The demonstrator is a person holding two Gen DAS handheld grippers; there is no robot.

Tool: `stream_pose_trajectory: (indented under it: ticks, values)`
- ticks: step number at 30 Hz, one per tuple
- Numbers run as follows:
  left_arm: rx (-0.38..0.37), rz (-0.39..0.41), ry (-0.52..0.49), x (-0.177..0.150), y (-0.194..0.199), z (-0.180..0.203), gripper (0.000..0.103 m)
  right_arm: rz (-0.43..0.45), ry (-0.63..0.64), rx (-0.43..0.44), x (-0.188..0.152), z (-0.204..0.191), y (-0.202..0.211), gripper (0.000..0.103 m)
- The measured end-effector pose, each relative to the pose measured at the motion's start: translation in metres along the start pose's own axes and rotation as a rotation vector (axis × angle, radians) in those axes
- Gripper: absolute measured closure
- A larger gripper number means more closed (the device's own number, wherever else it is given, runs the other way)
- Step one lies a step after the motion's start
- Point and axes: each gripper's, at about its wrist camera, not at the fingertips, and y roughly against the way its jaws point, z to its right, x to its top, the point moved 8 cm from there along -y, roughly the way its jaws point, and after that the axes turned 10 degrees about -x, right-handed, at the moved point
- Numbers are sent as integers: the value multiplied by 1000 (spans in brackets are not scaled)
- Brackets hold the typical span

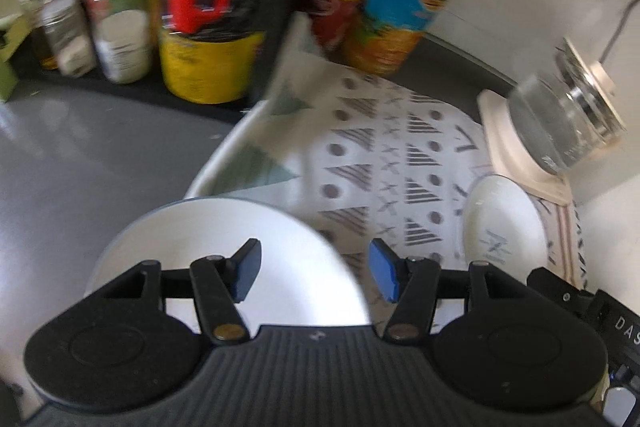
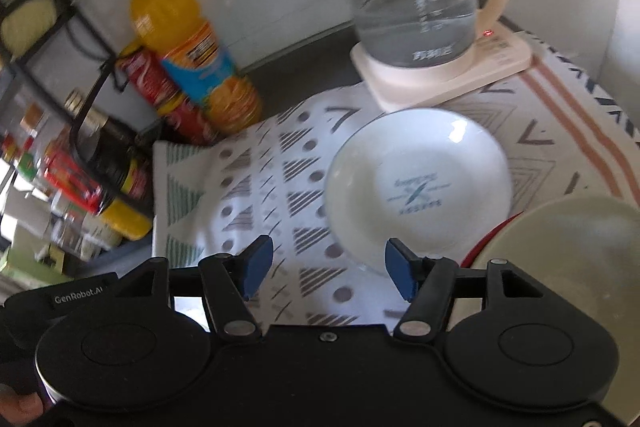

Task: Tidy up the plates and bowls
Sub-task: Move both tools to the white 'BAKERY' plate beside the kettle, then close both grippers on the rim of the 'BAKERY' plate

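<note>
In the left wrist view a plain white plate (image 1: 280,259) lies under my open left gripper (image 1: 316,269), on the edge of a patterned cloth (image 1: 384,163). A small white dish with a blue logo (image 1: 504,223) sits to the right. In the right wrist view the same logo dish (image 2: 416,187) lies on the cloth (image 2: 256,179) just ahead of my open, empty right gripper (image 2: 328,269). A pale bowl (image 2: 576,259) with a red rim beneath it sits at the right.
A glass kettle (image 2: 416,11) on a cream base stands behind the dish. An orange drink bottle (image 2: 192,51), red cans (image 2: 160,87) and several jars (image 1: 120,23) line the back left. Grey counter (image 1: 80,167) lies left of the cloth.
</note>
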Motion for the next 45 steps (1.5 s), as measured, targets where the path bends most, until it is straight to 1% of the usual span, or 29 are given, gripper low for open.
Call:
stream_pose_trajectory:
  ticks: [3, 7, 15, 19, 24, 31, 35, 40, 41, 43, 45]
  values:
    - [-28, -16, -24, 3, -12, 16, 45, 1, -34, -29, 7, 12, -2, 41]
    - [-55, -46, -30, 7, -29, 32, 45, 5, -86, -56, 16, 29, -6, 41]
    - [-106, -126, -90, 9, -62, 65, 45, -2, -200, -126, 31, 63, -14, 40]
    - [-114, -157, -110, 8, -77, 76, 45, -16, -243, -150, 35, 79, -16, 40]
    - [-118, -191, -108, 3, -92, 90, 45, -36, -250, -161, 41, 90, -20, 40]
    - [-97, -200, -62, 5, -105, 97, 45, -78, -248, -148, 55, 108, -36, 40]
    - [-85, -204, 7, 2, -110, 95, 45, -149, -271, -118, 59, 119, -53, 41]
    - [-63, -202, 74, -3, -120, 94, 45, -218, -249, -95, 62, 127, -70, 42]
    - [-60, -202, 92, -5, -121, 94, 45, -234, -249, -91, 62, 129, -73, 43]
    - [-64, -202, 118, -9, -124, 94, 45, -264, -246, -75, 61, 132, -80, 48]
    - [-77, -199, 141, -13, -127, 97, 46, -305, -239, -60, 60, 133, -88, 57]
